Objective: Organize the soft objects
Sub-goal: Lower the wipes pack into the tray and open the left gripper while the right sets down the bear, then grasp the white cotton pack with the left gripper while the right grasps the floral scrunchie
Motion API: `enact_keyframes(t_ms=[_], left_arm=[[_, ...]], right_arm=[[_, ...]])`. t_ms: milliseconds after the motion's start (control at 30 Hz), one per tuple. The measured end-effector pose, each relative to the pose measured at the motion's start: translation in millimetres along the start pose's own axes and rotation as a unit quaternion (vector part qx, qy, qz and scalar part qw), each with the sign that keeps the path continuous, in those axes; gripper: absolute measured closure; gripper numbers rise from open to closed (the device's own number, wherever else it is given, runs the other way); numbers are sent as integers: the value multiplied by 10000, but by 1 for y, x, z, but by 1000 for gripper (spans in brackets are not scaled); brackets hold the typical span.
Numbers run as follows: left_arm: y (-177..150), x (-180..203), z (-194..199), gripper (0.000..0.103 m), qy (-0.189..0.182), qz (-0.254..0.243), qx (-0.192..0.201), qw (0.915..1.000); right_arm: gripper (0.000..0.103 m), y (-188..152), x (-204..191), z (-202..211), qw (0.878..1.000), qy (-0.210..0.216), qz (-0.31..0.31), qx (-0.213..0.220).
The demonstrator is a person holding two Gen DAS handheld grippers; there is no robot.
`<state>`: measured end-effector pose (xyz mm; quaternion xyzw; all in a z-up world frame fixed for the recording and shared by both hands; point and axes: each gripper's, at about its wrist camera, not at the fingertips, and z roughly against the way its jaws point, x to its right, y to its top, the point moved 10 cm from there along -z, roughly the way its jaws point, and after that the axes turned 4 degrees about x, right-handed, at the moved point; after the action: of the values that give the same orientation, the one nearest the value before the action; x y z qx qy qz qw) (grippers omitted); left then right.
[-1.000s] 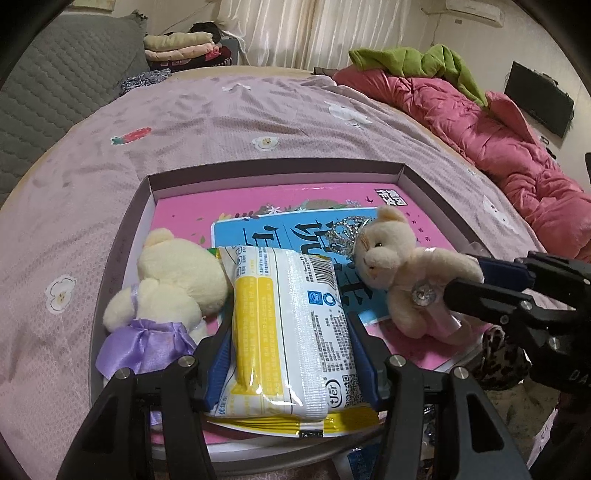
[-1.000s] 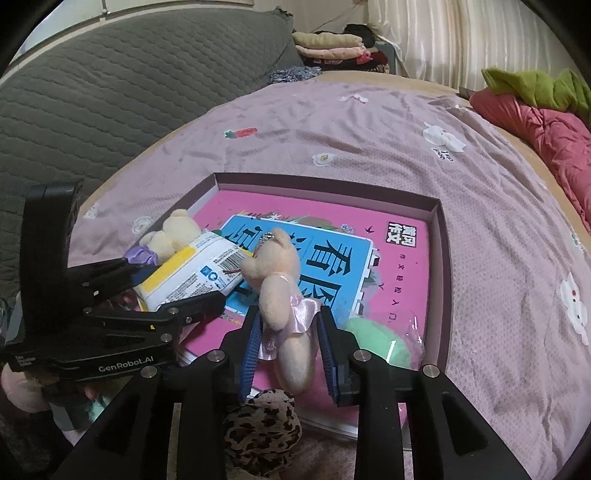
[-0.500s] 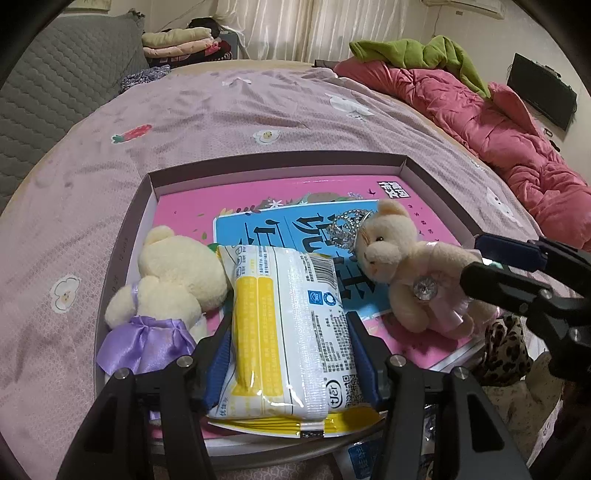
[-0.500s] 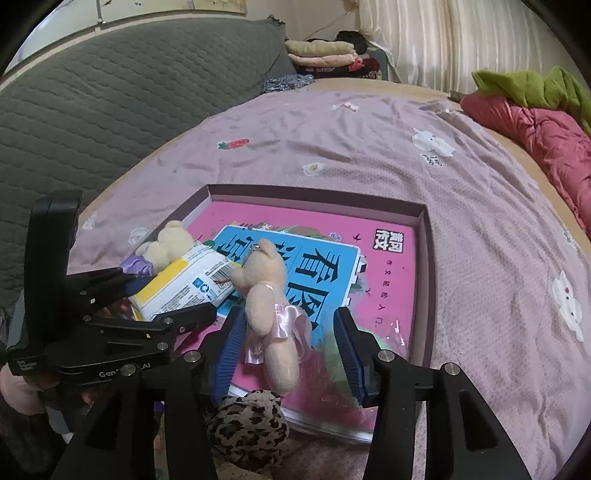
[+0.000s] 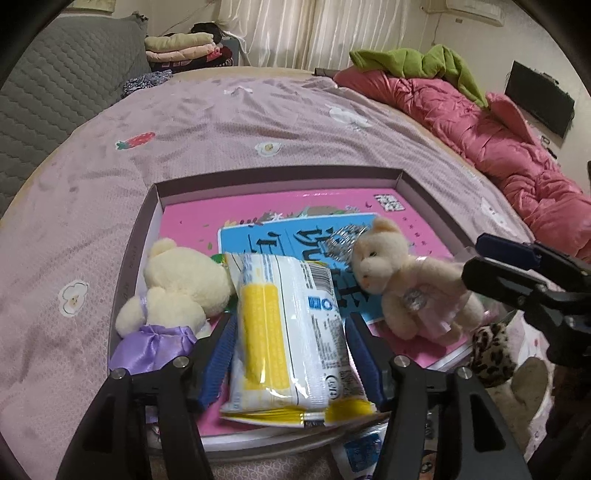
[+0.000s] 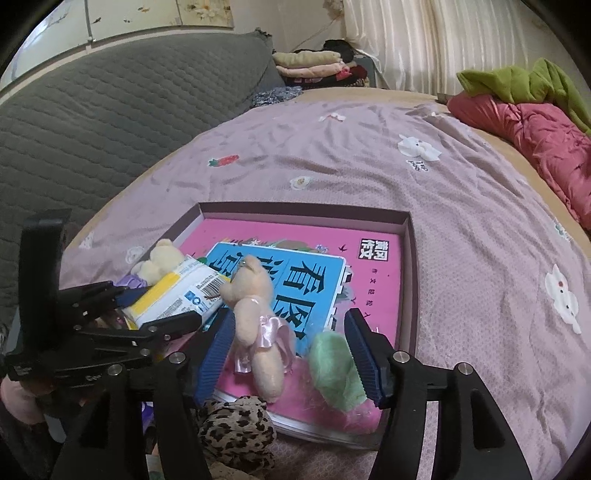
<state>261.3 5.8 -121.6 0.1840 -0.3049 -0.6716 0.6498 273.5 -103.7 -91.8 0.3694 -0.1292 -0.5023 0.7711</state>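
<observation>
Writing: pink book [image 6: 373, 266] in tray carries black characters 看图 on its blue panel, upside down in the R wrist view; small white-on-black block label near book's upper right corner, too small to read. Tissue pack [image 5: 288, 325], white w/ yellow stripe, has barcode at its far end and a blue square logo; small print unreadable. Sheet has tiny text under a white rabbit print, upper right of R view, not legible.

Left gripper [image 5: 288, 354]: jaws opening, tissue pack between the blue pads, small gaps showing either side, pack lying on the book. So released, not clamped.

Right gripper [image 6: 291, 354]: jaws opening wide, pink-dress bear [image 6: 258, 317] between them, nearer the left pad, lying on the book; not squeezed. Green fluffy thing [image 6: 336, 373] lies by the right pad.

Tray [image 5: 280, 175]: shallow, dark purple rim, centre of both frames, on the bed. Cream bear w/ purple bow [image 5: 173, 295] at tray's left edge, touching the tissue pack. Leopard-print soft item [image 6: 236, 432] at bottom of R view, just outside tray's near edge.

Surface/room: bed w/ mauve sheet [image 5: 221, 122], strawberry and flower prints. Grey quilted headboard [image 6: 92, 125] upper left. Pink quilt [image 5: 480, 133] w/ green blanket [image 5: 417, 62] on it, upper right. Folded clothes [image 5: 181, 48] and curtains [image 5: 314, 29] at top.
</observation>
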Motion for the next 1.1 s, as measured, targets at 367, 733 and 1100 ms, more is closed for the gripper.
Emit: enact_keyframes(t_ms=[367,733,1100], left_arm=[[13,4,23,43,-174,-58,408,9990],[21,-13,49,43,-45,87,778,9969],[-6,-23,76,43,119,344,740,9966]], right_arm=[[28,14,9,15,9956,434,-702,440],[25,20,1,41,9870,1105,-967,660],[25,8,-15,102,9928,334,-239,1126]])
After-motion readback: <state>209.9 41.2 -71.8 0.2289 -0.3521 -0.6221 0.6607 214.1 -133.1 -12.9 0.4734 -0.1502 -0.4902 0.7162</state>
